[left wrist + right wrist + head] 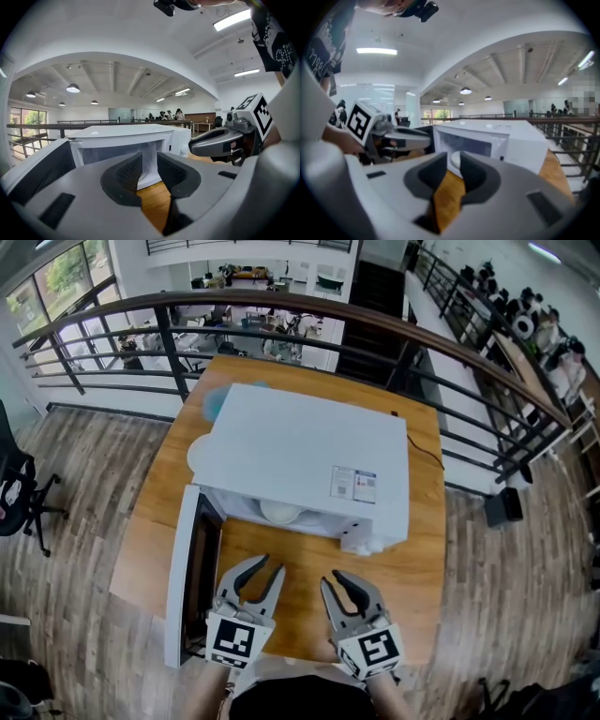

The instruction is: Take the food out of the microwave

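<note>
Mostly hidden under microwave [309, 442] top: white dish [281, 513]; what's on it can't be IDed.

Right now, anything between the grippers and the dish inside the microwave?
Nothing visible. The door is swung open leftward; the white dish sits in the cavity; only table between it and the left gripper and right gripper, both open.

Lower centre, the right gripper [453, 165] holds its jaws slightly apart, empty; beyond them, mid-frame, an open white microwave [511, 136] with a pale dish [453, 158] inside; the left gripper [423, 140] at mid-left
</note>
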A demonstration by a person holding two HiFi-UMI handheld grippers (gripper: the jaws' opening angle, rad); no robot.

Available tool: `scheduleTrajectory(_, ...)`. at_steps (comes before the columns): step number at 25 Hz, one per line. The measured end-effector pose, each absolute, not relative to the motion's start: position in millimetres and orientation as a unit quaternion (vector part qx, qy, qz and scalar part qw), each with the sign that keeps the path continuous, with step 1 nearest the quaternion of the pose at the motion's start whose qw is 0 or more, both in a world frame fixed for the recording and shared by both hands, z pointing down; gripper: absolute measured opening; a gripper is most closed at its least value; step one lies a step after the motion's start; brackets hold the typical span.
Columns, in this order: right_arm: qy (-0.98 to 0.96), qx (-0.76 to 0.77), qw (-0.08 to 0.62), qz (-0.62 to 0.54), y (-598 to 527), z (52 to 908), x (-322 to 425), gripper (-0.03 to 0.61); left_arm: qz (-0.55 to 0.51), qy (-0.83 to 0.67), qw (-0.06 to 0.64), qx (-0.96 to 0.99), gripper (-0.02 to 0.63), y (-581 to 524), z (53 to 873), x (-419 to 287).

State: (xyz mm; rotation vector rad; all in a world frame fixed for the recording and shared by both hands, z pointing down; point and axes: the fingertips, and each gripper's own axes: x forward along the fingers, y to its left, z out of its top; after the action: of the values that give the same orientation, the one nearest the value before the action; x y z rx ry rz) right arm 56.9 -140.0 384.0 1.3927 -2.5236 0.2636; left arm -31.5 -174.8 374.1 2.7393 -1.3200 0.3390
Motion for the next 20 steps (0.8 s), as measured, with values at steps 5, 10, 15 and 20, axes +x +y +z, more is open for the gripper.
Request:
scheduleTrajectory(5, -0.865, 0.469, 0.160, 0.082, -169, 404, 50, 0.107, 0.165, -0.415, 0.016, 0.894, 0.157, -204, 396, -35)
scheduleTrajectory(10, -0.864, 0.461, 0.185, 0.079, -198, 425, 45, 0.129, 0.231, -0.412, 0.020, 0.881, 0.208, -229, 438, -48)
scheduleTrajectory(15, -0.862, 0.447, 0.223, 0.085, -214, 455, 38, 0.172, 0.276, -0.398, 0.027, 0.875, 0.238, -251, 468, -55)
scheduleTrajectory(20, -0.860, 0.438, 0.249, 0.078, -235, 477, 29, 0.199, 0.313, -0.370, 0.033, 0.874, 0.279, -270, 496, -59)
